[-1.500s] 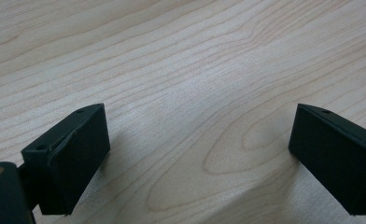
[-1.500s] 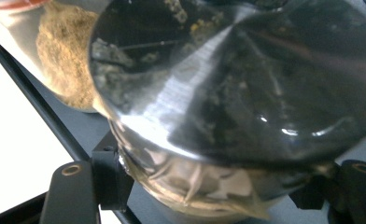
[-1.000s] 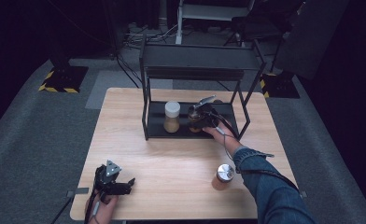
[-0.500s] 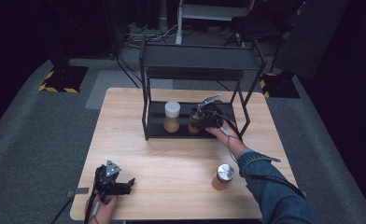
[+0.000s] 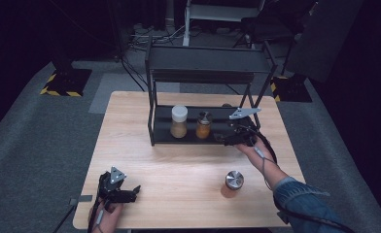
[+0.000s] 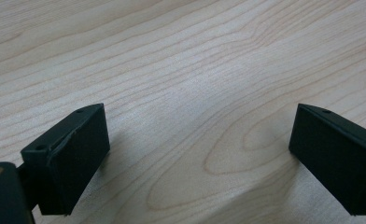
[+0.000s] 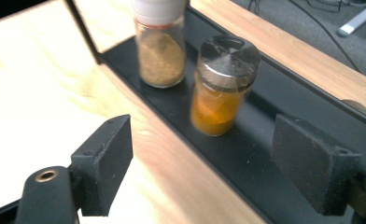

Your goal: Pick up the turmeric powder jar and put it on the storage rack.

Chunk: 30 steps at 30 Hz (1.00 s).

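Two jars stand side by side on the bottom shelf of the black rack (image 5: 154, 116) at the far side of the worktop (image 5: 130, 145). The orange jar (image 5: 203, 126) with the shiny metal lid stands upright, just right of the white-lidded jar (image 5: 179, 121) full of light brown powder. The right hand-held gripper (image 5: 222, 140) is near the orange jar, a little to its right at the near edge of the shelf. Its jaws have just been opening, and now they stand apart with nothing between them; the orange jar sits free beyond them. A third jar (image 5: 234, 180) with a metal lid stands alone on the worktop, nearer the person and to the right. The left hand-held gripper (image 5: 135, 189) rests low over the near left part of the worktop, well apart from the rack. Its jaws are wide apart too, with bare wood between them.
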{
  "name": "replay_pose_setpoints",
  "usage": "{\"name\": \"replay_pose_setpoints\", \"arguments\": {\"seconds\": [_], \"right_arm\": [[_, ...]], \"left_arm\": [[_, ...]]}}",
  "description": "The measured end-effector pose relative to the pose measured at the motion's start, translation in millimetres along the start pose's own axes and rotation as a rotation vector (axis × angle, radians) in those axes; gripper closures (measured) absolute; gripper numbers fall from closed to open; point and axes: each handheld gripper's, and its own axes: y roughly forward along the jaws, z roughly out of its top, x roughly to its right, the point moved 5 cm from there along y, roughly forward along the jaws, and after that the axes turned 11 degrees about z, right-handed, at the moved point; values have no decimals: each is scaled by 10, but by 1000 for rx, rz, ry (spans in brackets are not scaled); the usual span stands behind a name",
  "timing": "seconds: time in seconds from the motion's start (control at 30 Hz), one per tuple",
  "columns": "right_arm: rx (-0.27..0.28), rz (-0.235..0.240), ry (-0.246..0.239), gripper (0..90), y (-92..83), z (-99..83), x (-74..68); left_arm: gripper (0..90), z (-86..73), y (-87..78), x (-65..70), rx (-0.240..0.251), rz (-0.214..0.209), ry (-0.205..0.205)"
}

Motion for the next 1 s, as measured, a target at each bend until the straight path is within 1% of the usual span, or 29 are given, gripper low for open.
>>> {"name": "replay_pose_setpoints", "arguments": {"seconds": [0.2,0.27,0.33,0.47,0.6,0.73,0.87,1.0], "right_arm": [[53,13,-9,205,-354,-183,-229],[62,15,-13,205,-449,-252,-315],[68,18,-7,205,-537,-325,-405],[96,24,-11,205,-691,-508,-579],[99,17,-18,204,-788,-674,-733],[106,12,-23,202,-843,-845,-883],[110,5,-35,196,-861,-1000,-1006],[107,-14,-46,184,-844,-1146,-1084]], "left_arm": [[47,6,4,8,-3,6,-9],[46,10,8,9,-3,7,-9],[45,13,11,9,-2,10,-8],[45,16,14,12,-2,13,-11],[44,23,18,16,-5,17,-15],[44,24,19,16,-5,18,-15],[43,27,21,17,-6,19,-16],[43,28,22,19,-6,19,-18]]}}
